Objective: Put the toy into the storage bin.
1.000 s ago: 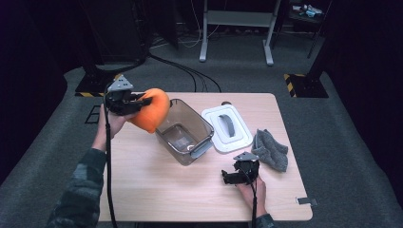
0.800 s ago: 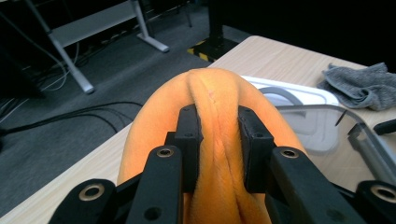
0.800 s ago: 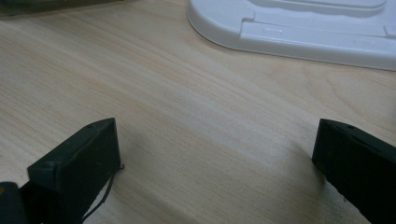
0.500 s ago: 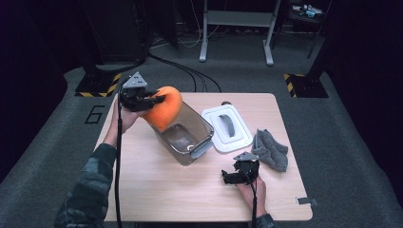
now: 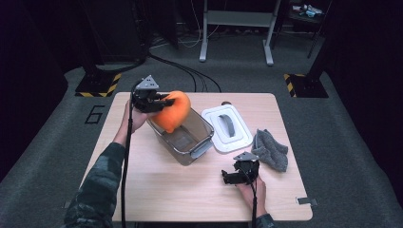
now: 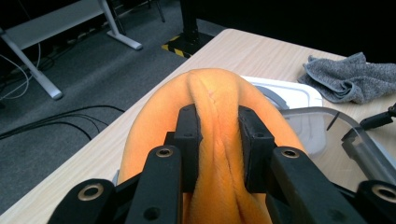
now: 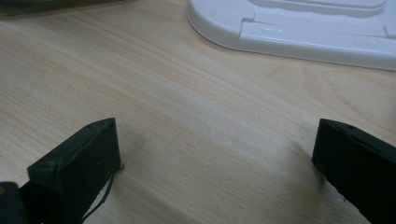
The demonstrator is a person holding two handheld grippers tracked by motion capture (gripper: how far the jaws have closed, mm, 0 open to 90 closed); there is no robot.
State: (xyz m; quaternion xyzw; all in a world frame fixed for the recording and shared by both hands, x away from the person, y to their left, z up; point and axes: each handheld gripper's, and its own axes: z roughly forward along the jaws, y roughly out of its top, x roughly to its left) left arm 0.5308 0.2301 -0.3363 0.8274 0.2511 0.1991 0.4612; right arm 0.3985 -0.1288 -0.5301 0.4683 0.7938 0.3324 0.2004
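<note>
Plush going into the bin, left tongs pinching it, right tongs idle.

Left tongs (image 5: 164, 102) are clamping a fold of the orange plush (image 5: 173, 111) between nearly closed jaws, holding it over the bin's (image 5: 202, 126) far-left rim near the table's (image 5: 157, 187) far-left corner; the right tongs (image 5: 227, 178) are resting wide open and empty near the table's near edge. To do this well, I'd judge the plush should be centred over the bin's mouth before lowering, so its bulk is not catching the rim, and released only once it is sitting inside. The high view is showing plush against bin; the left gripper view is showing the pinch (image 6: 217, 135), the lid (image 6: 289, 95) and the cloth (image 6: 348, 79) beyond, though the bin floor is probably hidden there. The right gripper view is showing bare wood between its jaws and the lid's (image 7: 299, 28) edge.
</note>
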